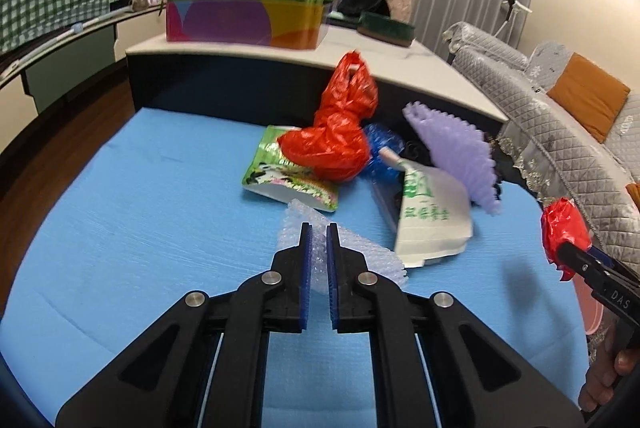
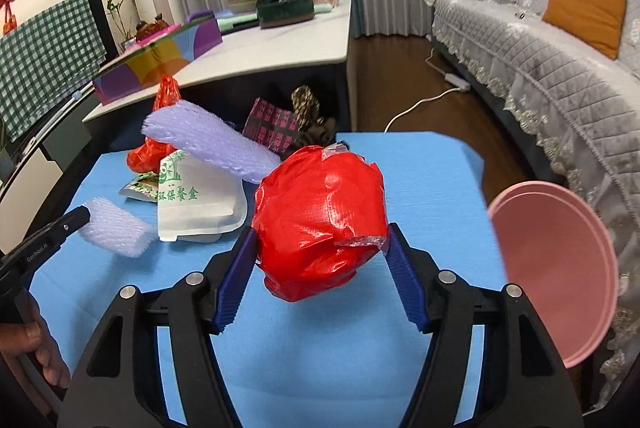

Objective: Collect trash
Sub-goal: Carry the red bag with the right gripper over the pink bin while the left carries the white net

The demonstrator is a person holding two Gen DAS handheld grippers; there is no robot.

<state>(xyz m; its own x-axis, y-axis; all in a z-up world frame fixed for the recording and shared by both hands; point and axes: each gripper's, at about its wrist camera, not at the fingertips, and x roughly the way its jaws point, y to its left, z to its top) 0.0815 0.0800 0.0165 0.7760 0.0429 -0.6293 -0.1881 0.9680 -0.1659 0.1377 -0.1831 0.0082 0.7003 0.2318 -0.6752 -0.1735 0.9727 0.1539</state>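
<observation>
Tongs on the left (image 1: 318, 232) pinch a scrap of bubble wrap (image 1: 360, 252), light and squashy, just above the blue tabletop (image 1: 140, 207). The right tongs (image 2: 320, 240) clamp a crumpled red plastic ball (image 2: 320, 216), soft and slippery, gripped across its middle. The pink bin (image 2: 560, 268) waits beside. Farther off lie the red bag (image 1: 340, 131) and white paper box (image 1: 432, 211).

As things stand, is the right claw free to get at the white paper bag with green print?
Probably not yet: the right claw is shut on a red plastic ball, so its jaws are occupied. The white paper bag itself lies uncovered on the blue mat.
</observation>
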